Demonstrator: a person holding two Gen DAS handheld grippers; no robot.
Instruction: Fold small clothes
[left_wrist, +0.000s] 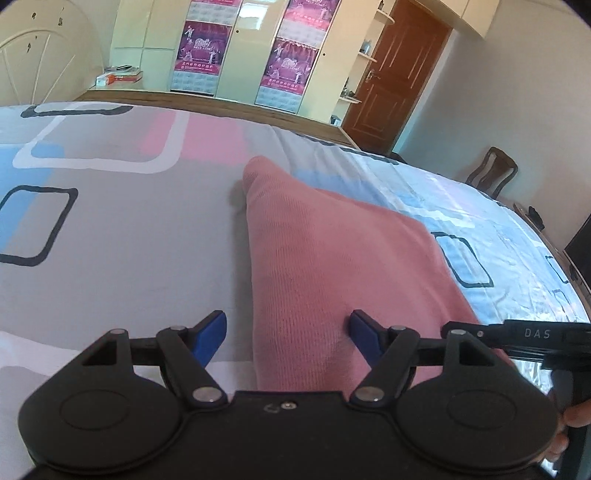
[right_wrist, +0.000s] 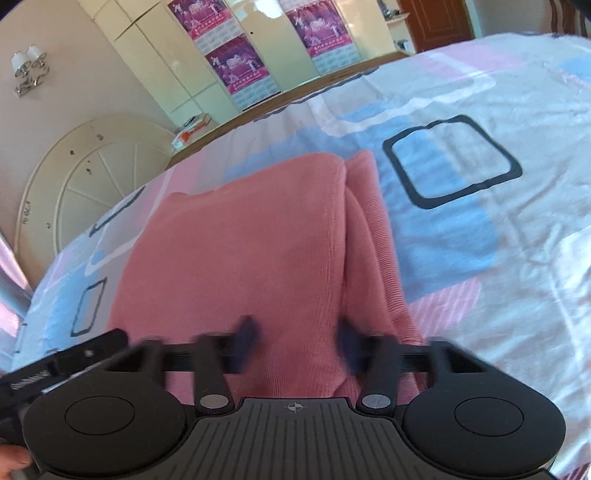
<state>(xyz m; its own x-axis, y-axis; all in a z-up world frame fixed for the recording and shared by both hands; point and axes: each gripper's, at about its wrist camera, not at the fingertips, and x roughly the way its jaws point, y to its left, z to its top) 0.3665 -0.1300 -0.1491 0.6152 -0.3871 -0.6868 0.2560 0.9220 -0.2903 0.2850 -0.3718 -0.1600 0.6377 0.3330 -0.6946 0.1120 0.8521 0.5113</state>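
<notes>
Folded pink ribbed-knit garment (left_wrist: 332, 258) lying flat on a bed sheet printed with grey, blue and pink squares (left_wrist: 110, 229); left gripper (left_wrist: 288, 328) spread wide above its near edge, gripping nothing; right gripper (right_wrist: 295, 343) blurred, part-closed, cloth between its blue pads, contact indeterminate.

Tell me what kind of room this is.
A bedroom, most likely: a bed under a patterned bedsheet, a cream headboard behind it, and a tall wardrobe along the far wall.
</notes>
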